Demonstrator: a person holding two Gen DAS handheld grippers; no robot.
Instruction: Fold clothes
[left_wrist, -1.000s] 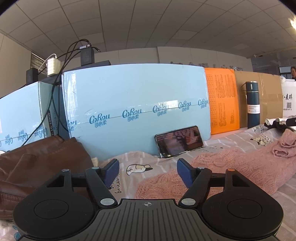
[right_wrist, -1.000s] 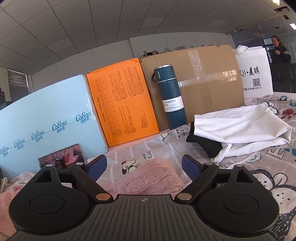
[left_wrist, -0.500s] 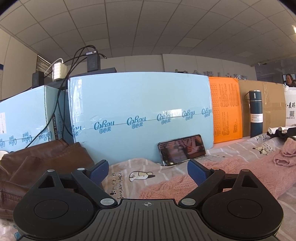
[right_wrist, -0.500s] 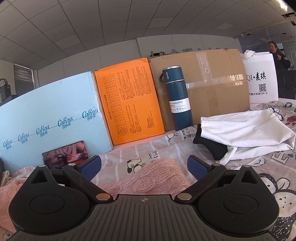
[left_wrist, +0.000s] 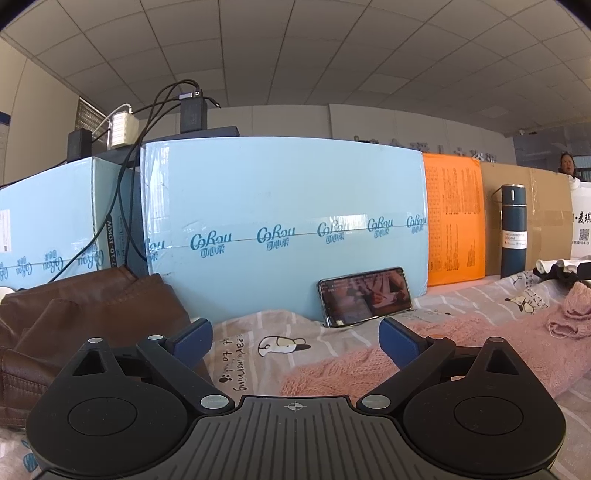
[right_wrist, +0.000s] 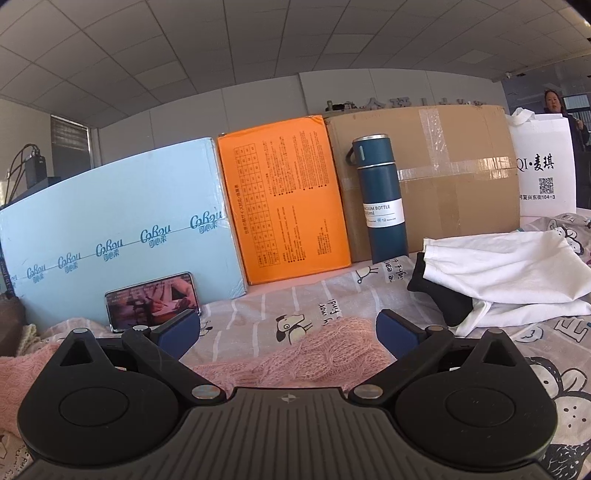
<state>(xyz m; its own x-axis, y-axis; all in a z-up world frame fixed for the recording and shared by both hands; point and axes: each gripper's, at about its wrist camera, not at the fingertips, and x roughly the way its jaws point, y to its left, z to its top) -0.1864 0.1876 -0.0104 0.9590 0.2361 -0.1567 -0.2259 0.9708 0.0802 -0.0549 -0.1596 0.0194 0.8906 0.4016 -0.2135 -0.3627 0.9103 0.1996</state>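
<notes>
Above the pink sweater, left tongs are opening (empty); right tongs gape, empty.

My left camera sits low over the printed sheet, looking nearly level at the pale blue box. My right camera faces the orange box and bottle. Both share the propped phone and pink knit.
</notes>
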